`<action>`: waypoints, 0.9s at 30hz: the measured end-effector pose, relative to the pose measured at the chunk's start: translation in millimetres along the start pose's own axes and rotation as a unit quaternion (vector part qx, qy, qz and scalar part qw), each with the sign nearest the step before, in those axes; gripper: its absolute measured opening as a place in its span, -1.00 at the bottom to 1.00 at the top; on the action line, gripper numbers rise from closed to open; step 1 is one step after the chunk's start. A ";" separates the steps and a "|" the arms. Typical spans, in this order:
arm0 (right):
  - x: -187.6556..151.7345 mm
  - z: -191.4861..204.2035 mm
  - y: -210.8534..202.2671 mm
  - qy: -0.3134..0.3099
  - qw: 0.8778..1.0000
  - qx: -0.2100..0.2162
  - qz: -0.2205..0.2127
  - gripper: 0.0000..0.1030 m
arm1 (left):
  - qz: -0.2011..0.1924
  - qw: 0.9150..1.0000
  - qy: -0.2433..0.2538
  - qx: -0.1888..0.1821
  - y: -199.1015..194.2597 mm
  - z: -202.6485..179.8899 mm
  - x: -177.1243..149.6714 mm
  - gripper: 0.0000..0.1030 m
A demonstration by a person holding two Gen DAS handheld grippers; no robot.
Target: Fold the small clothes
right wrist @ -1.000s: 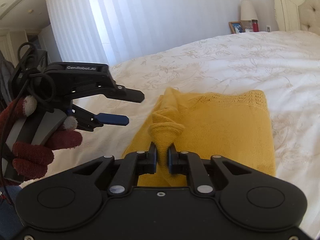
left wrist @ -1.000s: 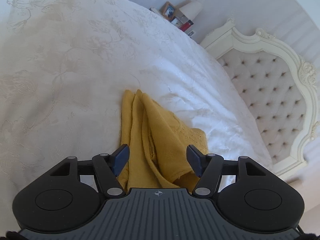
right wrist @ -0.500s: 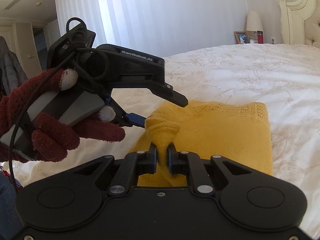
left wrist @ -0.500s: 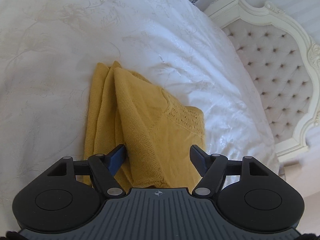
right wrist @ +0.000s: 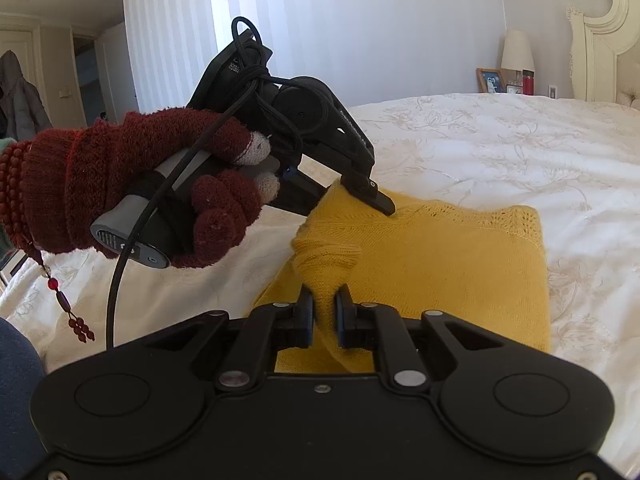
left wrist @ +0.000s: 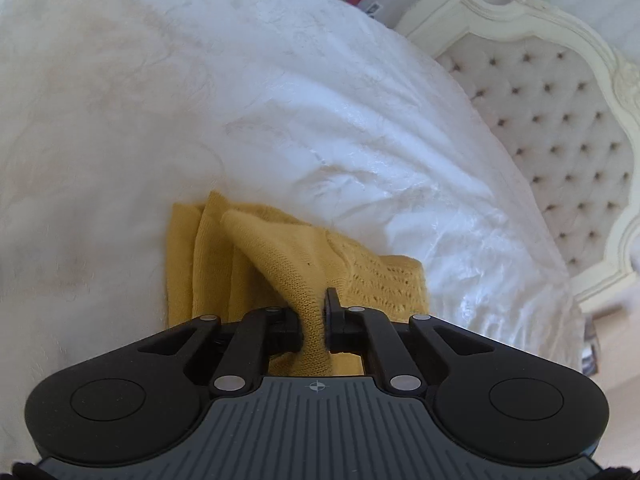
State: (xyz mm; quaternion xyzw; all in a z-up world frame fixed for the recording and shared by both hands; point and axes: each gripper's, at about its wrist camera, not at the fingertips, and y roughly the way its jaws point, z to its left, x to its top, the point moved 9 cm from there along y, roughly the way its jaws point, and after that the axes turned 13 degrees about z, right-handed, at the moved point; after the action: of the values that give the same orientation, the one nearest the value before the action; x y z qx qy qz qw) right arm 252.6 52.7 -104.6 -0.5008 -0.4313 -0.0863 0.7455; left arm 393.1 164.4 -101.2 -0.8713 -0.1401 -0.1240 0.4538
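Observation:
A mustard-yellow knitted garment [right wrist: 440, 264] lies partly folded on the white bedspread [right wrist: 500, 140]. My right gripper [right wrist: 325, 312] is shut on a raised corner of the knit at its near edge. My left gripper [left wrist: 313, 316] is shut on another bunched corner of the garment [left wrist: 288, 256], which rises in a ridge from the bedspread [left wrist: 160, 80]. In the right wrist view the left gripper [right wrist: 360, 196], held by a hand in a dark red glove [right wrist: 132, 184], pinches the knit at its left far edge.
A cream tufted headboard [left wrist: 560, 120] stands at the right end of the bed. A lamp [right wrist: 516, 54], a photo frame [right wrist: 490, 80] and a red bottle [right wrist: 528, 82] sit on a nightstand beyond the bed. White curtains [right wrist: 320, 20] hang behind.
My left gripper came down onto the garment and shut on a corner of it. My right gripper kept its hold on the other corner.

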 end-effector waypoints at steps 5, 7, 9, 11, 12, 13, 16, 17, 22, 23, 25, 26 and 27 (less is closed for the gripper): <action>11.8 17.0 1.6 -0.018 1.000 0.000 -0.024 -0.63 | -0.014 1.000 0.017 0.011 -23.5 7.0 9.5 -0.84; 11.5 25.9 16.0 -0.035 0.999 -0.007 -0.014 -0.60 | 0.010 0.999 0.006 0.033 -10.5 23.1 6.3 -0.82; 2.1 35.4 38.5 -0.070 0.997 -0.030 0.021 -0.48 | 0.036 0.999 -0.018 0.035 6.1 41.2 -1.3 -0.79; -9.8 42.4 53.6 -0.092 0.994 -0.041 0.051 -0.30 | 0.035 0.998 -0.041 0.024 12.4 56.8 -6.2 -0.66; -14.2 46.0 55.1 -0.098 0.993 -0.037 0.055 -0.17 | 0.029 0.998 -0.050 0.010 13.3 61.3 -7.4 -0.63; -18.3 51.7 52.0 -0.103 0.993 -0.022 0.053 -0.13 | 0.024 0.998 -0.058 -0.001 13.2 64.3 -8.4 -0.62; -29.2 65.0 40.6 -0.126 0.990 0.018 0.056 0.01 | 0.014 0.997 -0.067 -0.018 8.9 67.4 -8.4 -0.56; -32.2 66.9 36.7 -0.134 0.989 0.021 0.055 0.01 | 0.007 0.998 -0.065 -0.018 4.1 65.3 -7.9 -0.50; -29.4 48.4 9.9 -0.080 0.995 0.046 0.039 -0.02 | -0.033 0.998 -0.045 -0.003 -25.5 55.0 -11.9 -0.12; -26.1 40.0 4.2 -0.059 0.997 0.049 0.033 -0.02 | -0.035 0.998 -0.044 -0.009 -30.7 51.4 -15.6 -0.12; -19.0 21.8 -7.8 -0.025 0.998 0.048 0.021 -0.01 | -0.034 0.999 -0.039 -0.011 -37.1 46.3 -24.9 -0.09; -16.1 12.5 -13.4 -0.011 0.999 0.047 0.015 0.03 | -0.033 0.999 -0.035 -0.007 -39.3 44.6 -30.3 -0.05; -12.9 1.4 -17.7 0.007 0.999 0.044 0.011 0.10 | -0.032 0.999 -0.029 -0.005 -40.8 42.3 -37.2 -0.01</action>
State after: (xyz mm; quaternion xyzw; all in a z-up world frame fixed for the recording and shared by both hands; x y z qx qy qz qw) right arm 234.0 41.4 -102.0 -0.4711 -0.4244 -0.0625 0.7708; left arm 347.8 216.9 -106.7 -0.8717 -0.1804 -0.1139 0.4412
